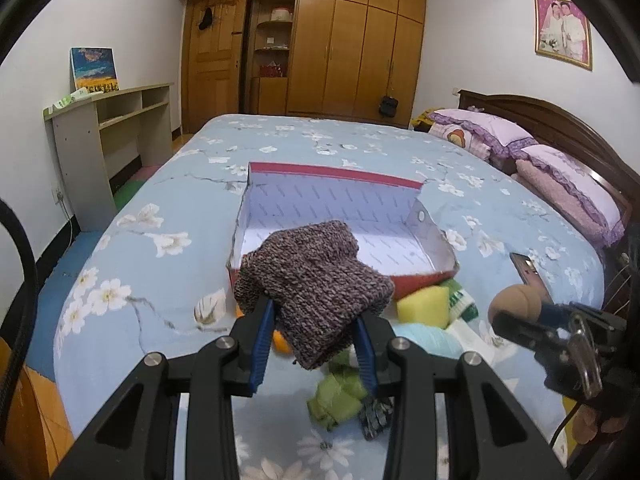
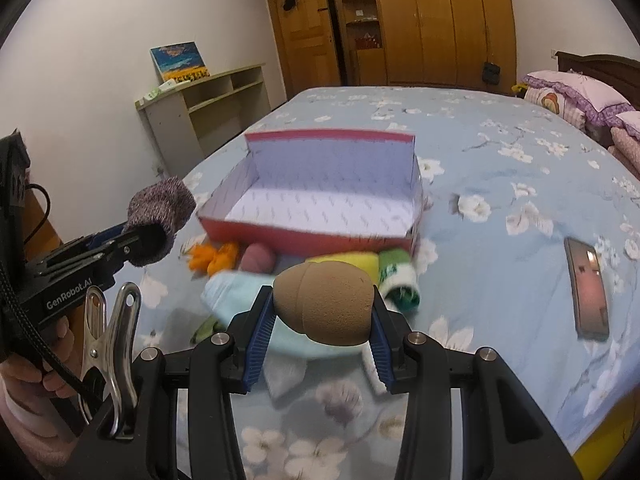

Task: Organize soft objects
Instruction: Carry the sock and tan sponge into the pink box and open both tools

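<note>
Light: even indoor, moderately bright, no hard shadows.
Glare: faint sheen on wardrobe doors (image 1: 352,40), 12 o'clock.
Blur: box (image 2: 320,236) front smeared, right view.
Edges: fisheye bending, black corners.

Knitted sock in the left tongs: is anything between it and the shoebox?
Nothing visible blocks it. The knitted sock already hangs over the near wall of the open shoebox, whose white floor looks bare.

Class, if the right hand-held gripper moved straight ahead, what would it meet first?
Probably the near wall of the red box, or it passes just over it; depth is unclear. The right hand-held gripper holds a brown sponge.
</note>
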`<act>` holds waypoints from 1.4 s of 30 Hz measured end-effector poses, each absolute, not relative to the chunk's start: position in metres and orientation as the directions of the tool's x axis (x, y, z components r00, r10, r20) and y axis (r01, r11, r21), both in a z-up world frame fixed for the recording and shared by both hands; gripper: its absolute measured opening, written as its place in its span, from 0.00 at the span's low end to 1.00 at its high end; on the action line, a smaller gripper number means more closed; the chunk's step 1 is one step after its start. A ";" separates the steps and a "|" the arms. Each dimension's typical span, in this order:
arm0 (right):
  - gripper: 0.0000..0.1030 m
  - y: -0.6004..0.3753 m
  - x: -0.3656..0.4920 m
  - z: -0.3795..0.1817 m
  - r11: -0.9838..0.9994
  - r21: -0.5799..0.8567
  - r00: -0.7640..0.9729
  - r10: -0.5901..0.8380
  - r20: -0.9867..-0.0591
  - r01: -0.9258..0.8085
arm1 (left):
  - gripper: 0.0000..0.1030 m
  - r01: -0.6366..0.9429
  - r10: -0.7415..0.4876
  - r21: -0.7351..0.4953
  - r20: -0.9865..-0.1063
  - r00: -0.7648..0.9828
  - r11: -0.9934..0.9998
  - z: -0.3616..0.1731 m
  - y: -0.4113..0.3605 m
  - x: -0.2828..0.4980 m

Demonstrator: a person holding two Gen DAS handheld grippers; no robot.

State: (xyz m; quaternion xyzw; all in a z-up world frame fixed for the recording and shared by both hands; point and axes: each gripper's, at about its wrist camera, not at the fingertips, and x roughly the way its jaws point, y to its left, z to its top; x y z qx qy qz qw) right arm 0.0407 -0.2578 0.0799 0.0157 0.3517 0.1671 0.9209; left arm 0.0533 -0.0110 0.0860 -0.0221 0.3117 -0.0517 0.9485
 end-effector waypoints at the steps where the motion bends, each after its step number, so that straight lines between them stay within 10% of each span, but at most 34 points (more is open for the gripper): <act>1: 0.44 -0.258 0.044 0.080 0.944 0.150 0.697 0.320 -0.641 -0.295 | 0.37 0.084 -0.112 -0.076 -0.591 0.799 0.994 0.086 -0.011 0.057; 42: 0.44 -0.253 0.191 0.024 0.959 0.146 0.685 0.275 -0.675 -0.241 | 0.37 0.010 -0.039 -0.044 -0.736 0.675 0.999 0.015 -0.044 0.221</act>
